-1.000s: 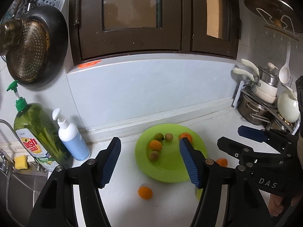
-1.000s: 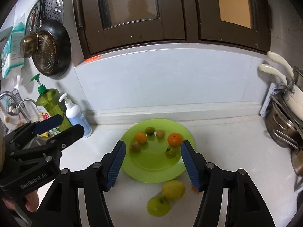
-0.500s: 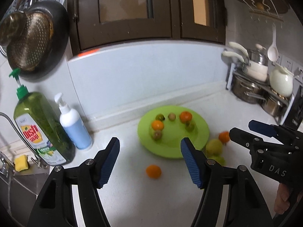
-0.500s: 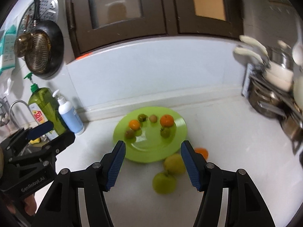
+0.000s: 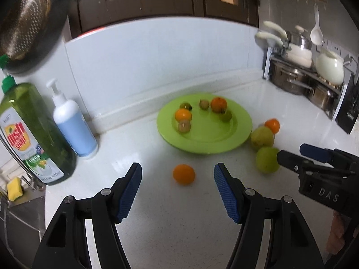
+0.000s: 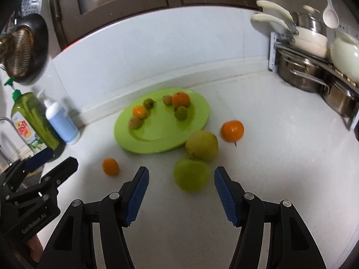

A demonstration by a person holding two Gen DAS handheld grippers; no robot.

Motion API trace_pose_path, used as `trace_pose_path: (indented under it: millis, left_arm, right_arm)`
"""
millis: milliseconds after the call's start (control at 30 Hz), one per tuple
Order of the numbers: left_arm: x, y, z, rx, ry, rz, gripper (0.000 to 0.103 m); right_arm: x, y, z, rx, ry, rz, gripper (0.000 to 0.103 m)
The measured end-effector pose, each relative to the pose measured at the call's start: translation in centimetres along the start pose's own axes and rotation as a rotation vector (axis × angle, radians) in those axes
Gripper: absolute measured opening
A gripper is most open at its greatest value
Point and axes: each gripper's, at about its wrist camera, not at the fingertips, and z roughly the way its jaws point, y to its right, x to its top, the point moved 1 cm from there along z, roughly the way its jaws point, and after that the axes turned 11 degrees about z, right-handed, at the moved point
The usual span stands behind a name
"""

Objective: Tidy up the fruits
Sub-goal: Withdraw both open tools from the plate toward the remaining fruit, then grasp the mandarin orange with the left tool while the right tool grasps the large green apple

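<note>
Jaws on both grippers stand spread wide with nothing between the pads. Seen from its own wrist camera, the left gripper (image 5: 177, 194) fills the bottom of the frame, and a small orange (image 5: 184, 174) lies on the white counter (image 5: 139, 148) just above the gap between the blue pads, close to the centre line and a touch right of it, apart from both fingers. Round as it is, the fruit offers no long axis to line up with, so only the direction matters: straight ahead along the fingers.

On the right wrist view the right gripper (image 6: 181, 196) sits at the bottom centre, and a green apple (image 6: 191, 174) lies directly above the gap, slightly right of middle, touching or nearly touching a yellow-green pear (image 6: 202, 146) behind it. A larger orange (image 6: 232, 131) lies further up and to the right, near the rim of the green plate (image 6: 125, 139).

That plate holds six small fruits in its upper half and lies in the middle of both frames, beyond the loose fruit. Each hand appears nearer its own target: the left to the small orange, the right to the apple. My reading is that a plain forward reach would bring either fruit between the pads, though the apple's closeness to the pear could nudge the pear when the fingers come in
</note>
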Motion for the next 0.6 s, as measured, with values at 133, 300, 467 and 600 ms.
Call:
trace_pose_path:
  millis: [133, 300, 467, 600]
  left_arm:
    - [-0.8, 0.5, 1.8, -0.02, -0.03, 0.011, 0.066]
    - [-1.4, 0.7, 4.3, -0.034, -0.076, 0.025, 0.066]
    - [-1.7, 0.4, 6.1, -0.05, -0.098, 0.018, 0.065]
    - [-1.7, 0.3, 7.2, -0.066, -0.108, 0.009, 0.06]
  right_arm:
    - [-0.6, 0.3, 1.2, -0.021, -0.013, 0.016, 0.061]
    - [-1.0, 0.4, 2.6, -0.039, -0.041, 0.014, 0.061]
    - [-1.2, 0.5, 4.2, -0.044, -0.082, 0.021, 0.061]
    - [-1.2, 0.6, 5.0, -0.052, -0.096, 0.015, 0.061]
